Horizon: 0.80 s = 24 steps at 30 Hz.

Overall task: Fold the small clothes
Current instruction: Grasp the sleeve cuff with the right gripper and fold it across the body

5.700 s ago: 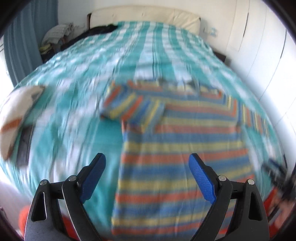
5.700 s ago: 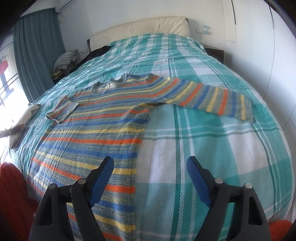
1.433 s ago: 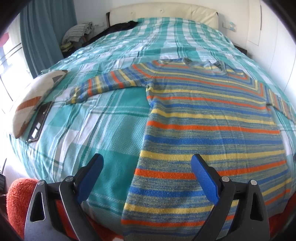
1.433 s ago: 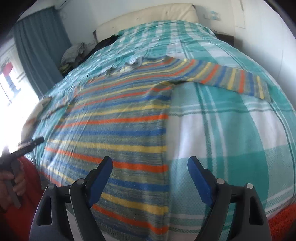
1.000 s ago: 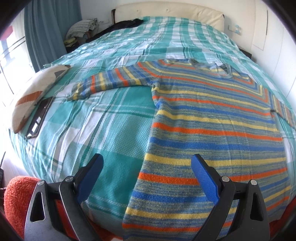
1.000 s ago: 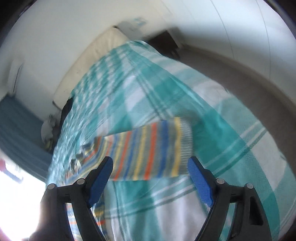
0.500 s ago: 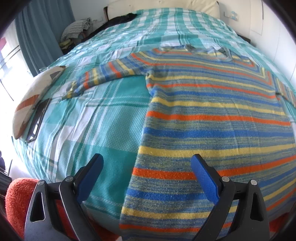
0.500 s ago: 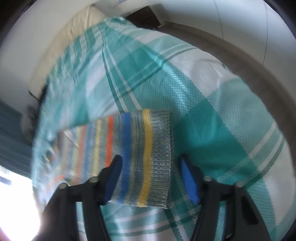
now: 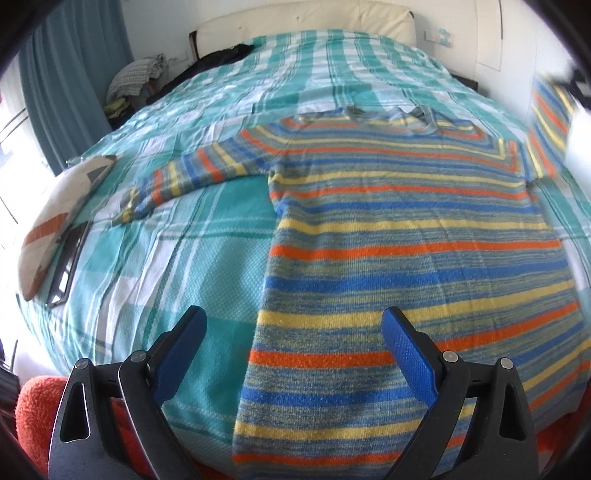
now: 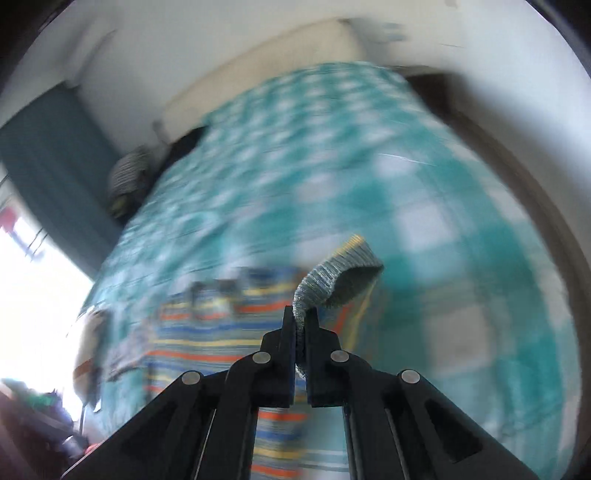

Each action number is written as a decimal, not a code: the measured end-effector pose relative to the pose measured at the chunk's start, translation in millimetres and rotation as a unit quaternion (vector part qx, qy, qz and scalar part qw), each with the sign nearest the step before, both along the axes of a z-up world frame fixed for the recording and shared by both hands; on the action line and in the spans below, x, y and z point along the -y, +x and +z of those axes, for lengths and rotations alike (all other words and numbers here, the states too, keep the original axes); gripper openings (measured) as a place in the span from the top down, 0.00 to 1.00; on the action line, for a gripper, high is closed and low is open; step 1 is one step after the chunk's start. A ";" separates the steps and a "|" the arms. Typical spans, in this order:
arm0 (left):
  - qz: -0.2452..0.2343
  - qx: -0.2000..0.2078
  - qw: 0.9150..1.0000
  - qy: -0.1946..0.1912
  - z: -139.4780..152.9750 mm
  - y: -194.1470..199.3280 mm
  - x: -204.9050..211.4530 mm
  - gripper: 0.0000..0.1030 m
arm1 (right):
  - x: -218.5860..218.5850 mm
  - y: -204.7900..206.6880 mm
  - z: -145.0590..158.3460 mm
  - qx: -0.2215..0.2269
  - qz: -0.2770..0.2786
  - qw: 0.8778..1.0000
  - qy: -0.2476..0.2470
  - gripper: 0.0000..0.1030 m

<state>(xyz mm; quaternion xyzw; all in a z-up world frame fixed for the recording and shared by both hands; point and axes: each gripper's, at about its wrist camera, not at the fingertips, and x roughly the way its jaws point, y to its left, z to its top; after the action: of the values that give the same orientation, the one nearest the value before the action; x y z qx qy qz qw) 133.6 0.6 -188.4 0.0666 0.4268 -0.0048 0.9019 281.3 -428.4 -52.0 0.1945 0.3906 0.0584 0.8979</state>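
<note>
We hold our left tongs [image 9: 293, 339] wide, with nothing between the blue pads, above the near edge of the bed. Just ahead of them the knitted sweater with orange, yellow and blue stripes [image 9: 406, 236] lies flat on the teal and white checked bedspread [image 9: 207, 266]; its left side edge runs up between the two pads, its hem reaches the bed's near edge, and its left sleeve [image 9: 181, 177] stretches away to the left of the tongs. Left of that edge the bedspread is bare cloth out to the white cushion with an orange stripe [image 9: 51, 218] and the dark flat frame [image 9: 68, 266] beside it at the bed's left rim.

Our right tongs [image 10: 300, 325] have just been closing and are now pinched on the grey ribbed cuff of the right sleeve [image 10: 332, 284], which curls up above the tips, lifted off the bedspread; the view behind is blurred. From the left tongs, the raised sleeve shows far right as a striped band [image 9: 550, 110].

Beyond the sweater's collar, checked cloth runs to the cream padded headboard [image 9: 303, 22]. We can read no writing or labels anywhere.
</note>
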 end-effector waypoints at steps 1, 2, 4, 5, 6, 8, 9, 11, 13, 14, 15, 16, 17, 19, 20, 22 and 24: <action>0.002 0.000 1.000 -0.001 0.4 0.1 -1.1 0.06 | -26.0 9.6 6.9 0.006 0.028 1.000 0.004 0.97; 0.005 -0.002 1.000 -0.004 0.3 0.1 -3.1 0.06 | -59.3 22.3 10.1 0.011 0.061 0.998 0.014 0.97; 0.010 -0.010 1.000 -0.010 -1.4 0.8 -7.9 0.06 | -101.1 38.2 5.3 0.011 0.101 0.994 0.032 0.94; 0.013 -0.015 1.000 -0.012 -2.7 1.3 -10.3 0.06 | -127.6 49.5 -3.8 0.005 0.126 0.991 0.046 0.84; 0.018 -0.020 1.000 -0.013 -4.3 1.6 -13.7 0.06 | -141.9 58.6 -13.5 -0.007 0.140 0.988 0.060 0.56; 0.027 -0.026 0.999 -0.019 -5.8 1.4 -20.0 0.06 | -160.3 66.6 -29.1 -0.014 0.148 0.985 0.091 0.37; 0.030 -0.027 0.999 -0.023 -5.9 1.1 -22.3 0.06 | -161.2 65.1 -32.3 -0.008 0.149 0.984 0.102 0.37; 0.037 -0.029 0.998 -0.034 -5.3 0.8 -27.9 0.06 | -154.5 60.0 -35.2 -0.008 0.145 0.984 0.108 0.37; 0.041 -0.033 0.998 -0.044 -5.2 2.4 -31.7 0.06 | -140.2 57.2 -40.8 -0.018 0.128 0.987 0.100 0.37; 0.043 -0.036 0.997 -0.051 -5.9 4.0 -33.4 0.06 | -135.5 59.2 -46.6 -0.027 0.120 0.987 0.100 0.37; 0.044 -0.039 0.997 -0.056 -6.7 5.3 -34.6 0.06 | -128.1 64.7 -51.4 -0.034 0.113 0.988 0.102 0.37; 0.045 -0.043 0.996 -0.063 -7.7 6.7 -35.4 0.06 | -118.2 65.4 -62.9 -0.050 0.105 0.987 0.108 0.37; 0.046 -0.049 0.995 -0.070 -9.2 8.2 -35.4 0.06 | -110.3 68.0 -74.4 -0.069 0.101 0.986 0.113 0.38; 0.045 -0.056 0.995 -0.073 -11.5 10.5 -33.7 0.06 | -97.8 70.8 -102.4 -0.106 0.083 0.985 0.103 0.38; 0.043 -0.058 0.995 -0.072 -12.4 10.4 -31.4 0.06 | -92.8 70.5 -115.9 -0.122 0.072 0.986 0.085 0.38; 0.038 -0.056 0.996 -0.063 -12.2 8.8 -26.2 0.06 | -79.4 61.2 -145.2 -0.157 0.039 0.987 0.026 0.39; 0.028 -0.045 0.998 -0.043 -9.9 4.9 -18.8 0.06 | -68.7 47.7 -152.7 -0.151 0.021 0.988 -0.004 0.43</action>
<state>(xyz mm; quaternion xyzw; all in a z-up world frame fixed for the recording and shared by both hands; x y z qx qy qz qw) 138.5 19.4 -198.4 0.0150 0.4682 -0.0011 0.8835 329.0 -359.7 -204.7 0.1896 0.5261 0.0454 0.8277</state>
